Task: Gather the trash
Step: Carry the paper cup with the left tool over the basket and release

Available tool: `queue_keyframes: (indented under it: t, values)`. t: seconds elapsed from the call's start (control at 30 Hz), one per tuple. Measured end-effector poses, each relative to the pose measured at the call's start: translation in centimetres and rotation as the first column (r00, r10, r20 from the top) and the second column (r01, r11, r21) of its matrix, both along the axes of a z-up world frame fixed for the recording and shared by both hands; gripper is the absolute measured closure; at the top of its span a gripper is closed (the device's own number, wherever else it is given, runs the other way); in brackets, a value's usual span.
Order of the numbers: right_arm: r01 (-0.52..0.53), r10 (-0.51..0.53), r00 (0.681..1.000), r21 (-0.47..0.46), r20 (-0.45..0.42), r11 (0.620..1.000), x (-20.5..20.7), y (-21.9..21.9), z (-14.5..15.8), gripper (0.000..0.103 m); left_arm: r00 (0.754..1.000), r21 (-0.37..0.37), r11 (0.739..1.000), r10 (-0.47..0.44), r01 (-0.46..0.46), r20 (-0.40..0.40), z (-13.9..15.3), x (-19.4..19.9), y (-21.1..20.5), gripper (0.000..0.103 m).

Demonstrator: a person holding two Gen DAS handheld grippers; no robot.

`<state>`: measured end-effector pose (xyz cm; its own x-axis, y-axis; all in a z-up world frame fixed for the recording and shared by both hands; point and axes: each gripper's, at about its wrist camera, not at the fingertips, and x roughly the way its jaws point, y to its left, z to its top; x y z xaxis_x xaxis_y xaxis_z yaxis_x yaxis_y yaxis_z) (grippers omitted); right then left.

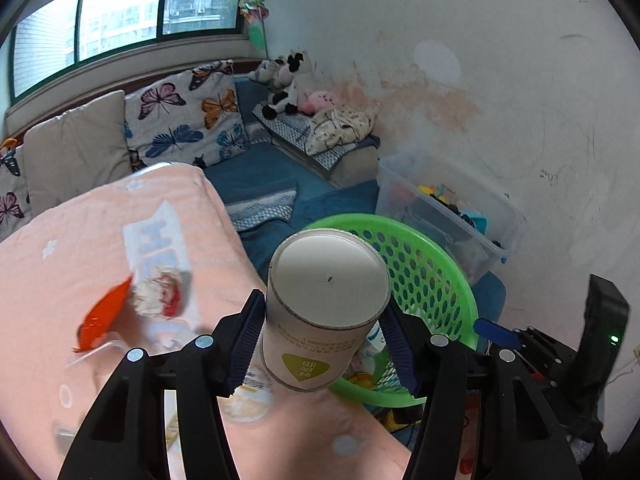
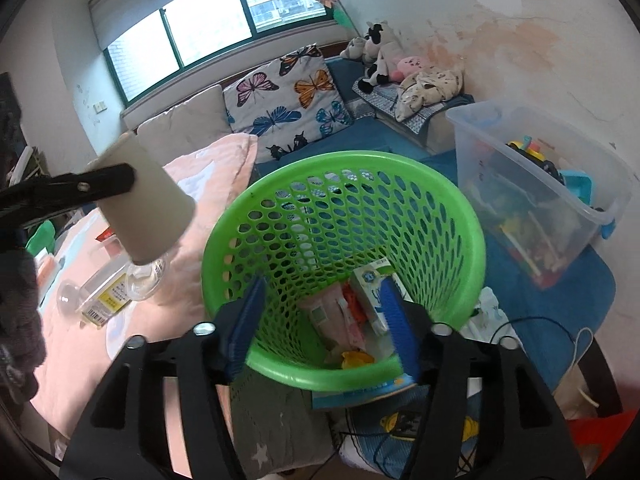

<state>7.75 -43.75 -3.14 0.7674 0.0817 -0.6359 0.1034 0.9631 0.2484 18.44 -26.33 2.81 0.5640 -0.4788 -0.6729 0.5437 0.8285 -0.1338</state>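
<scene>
My left gripper [image 1: 320, 344] is shut on a beige paper cup [image 1: 324, 312], held upside down above the pink blanket [image 1: 80, 248], just left of the green perforated basket [image 1: 424, 280]. In the right wrist view the same cup [image 2: 152, 204] hangs left of the basket [image 2: 344, 216], which holds a milk carton [image 2: 372, 284], a pink wrapper [image 2: 332, 316] and other scraps. My right gripper [image 2: 324, 320] is open and empty at the basket's near rim. A red wrapper [image 1: 104, 316] and a crumpled tissue [image 1: 158, 292] lie on the blanket.
A clear plastic cup [image 2: 144, 280] and a labelled clear packet [image 2: 100, 292] lie on the blanket. A clear toy bin [image 2: 540, 196] stands right of the basket. Butterfly cushions [image 2: 288, 104] and plush toys [image 2: 380, 56] line the blue couch. Cables [image 2: 520, 332] trail on the floor.
</scene>
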Motion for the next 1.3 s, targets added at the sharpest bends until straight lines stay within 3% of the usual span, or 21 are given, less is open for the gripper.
queue_keyframes:
  t: [0.43,0.5,0.57,0.7,0.97,1.3]
  values:
    - [0.017,-0.017,1.0,0.033,0.008,0.999,-1.7,-0.5,-0.2,0.038,0.997,0.006,0.999,-0.041,0.042,-0.067,-2.1,0.7,-3.9,0.046]
    - [0.015,-0.015,1.0,0.039,0.004,0.999,-1.8,-0.5,-0.3,0.038,0.996,-0.001,0.999,-0.05,0.05,-0.075,-2.2,0.8,-4.6,0.045]
    - [0.014,-0.014,1.0,0.041,0.001,0.999,-1.9,-0.5,-0.5,0.038,0.996,-0.006,0.999,-0.055,0.054,-0.076,-2.4,0.7,-4.8,0.035]
    - [0.011,-0.011,1.0,0.043,0.002,0.999,-2.2,-0.3,-0.5,0.038,0.995,-0.017,0.998,-0.062,0.061,-0.073,-2.3,0.2,-4.6,0.033]
    - [-0.014,0.014,1.0,0.044,0.01,0.999,-2.7,0.9,0.1,0.036,0.999,-0.031,0.999,-0.016,0.015,-0.039,-1.2,-1.3,-1.1,0.033]
    - [-0.06,0.059,0.998,0.054,0.013,0.997,-2.3,3.6,0.3,0.033,0.99,-0.014,0.99,0.139,-0.139,-0.028,-1.7,-2.6,6.3,0.033]
